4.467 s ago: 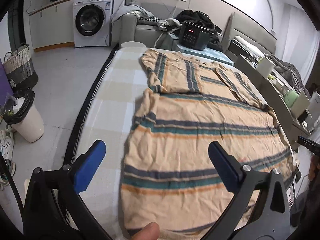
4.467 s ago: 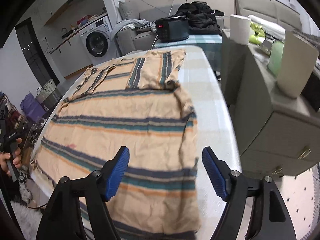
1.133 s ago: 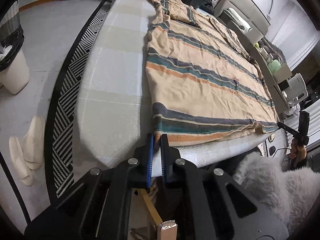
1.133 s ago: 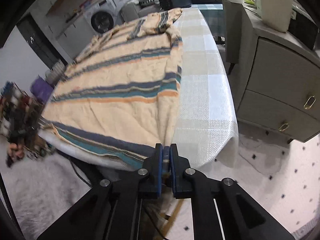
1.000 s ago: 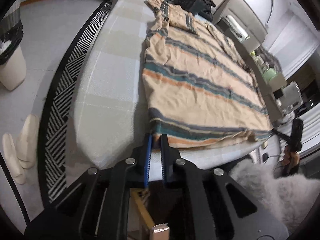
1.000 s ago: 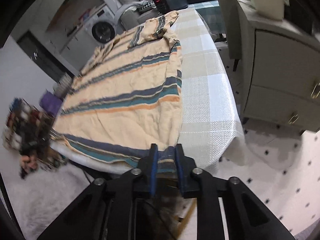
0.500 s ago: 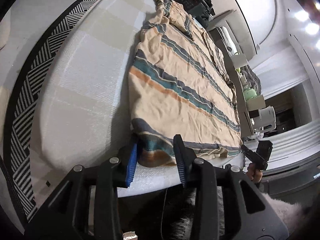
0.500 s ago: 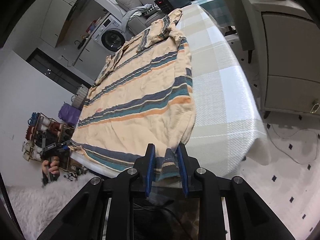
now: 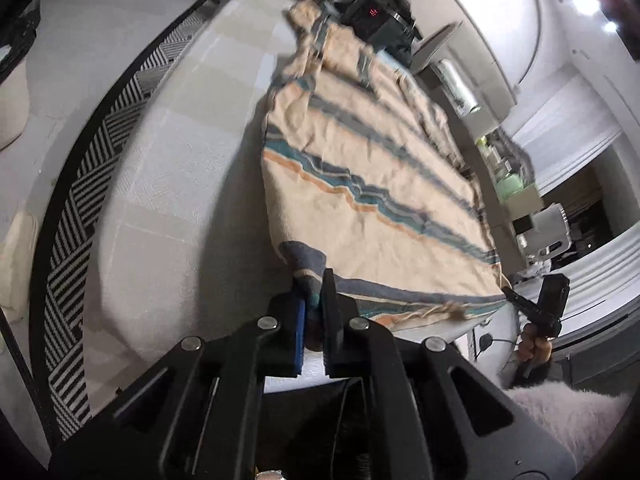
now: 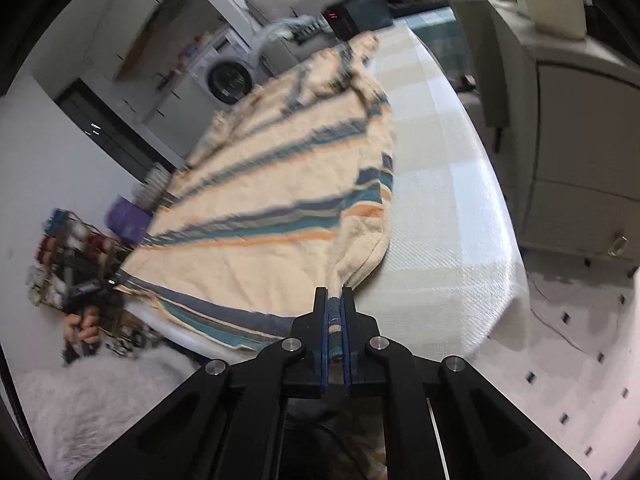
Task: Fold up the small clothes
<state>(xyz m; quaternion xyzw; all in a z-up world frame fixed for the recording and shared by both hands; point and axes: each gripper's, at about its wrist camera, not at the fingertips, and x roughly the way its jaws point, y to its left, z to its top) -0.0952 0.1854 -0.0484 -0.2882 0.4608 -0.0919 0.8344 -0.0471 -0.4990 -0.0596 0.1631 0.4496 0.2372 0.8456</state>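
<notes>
A beige shirt with blue, teal and orange stripes [image 9: 372, 168] lies lengthwise on a pale checked table [image 9: 168, 160]. My left gripper [image 9: 313, 300] is shut on the shirt's near left hem corner and lifts it off the table edge. In the right wrist view the same shirt [image 10: 280, 184] rises from the table [image 10: 448, 216] toward my right gripper [image 10: 335, 304], which is shut on the near right hem corner. The hem between the two corners hangs taut along the table's near edge.
A black appliance with a red display [image 9: 372, 12] stands past the shirt's far end. A grey cabinet [image 10: 580, 120] runs along the table's right side. A striped black-and-white rug [image 9: 80, 184] borders the table's left. A washing machine [image 10: 228, 76] stands far back.
Both grippers opened around the hem corners, then closed on them. They have since risen, lifting the near hem off the table edge and wrinkling the cloth.
</notes>
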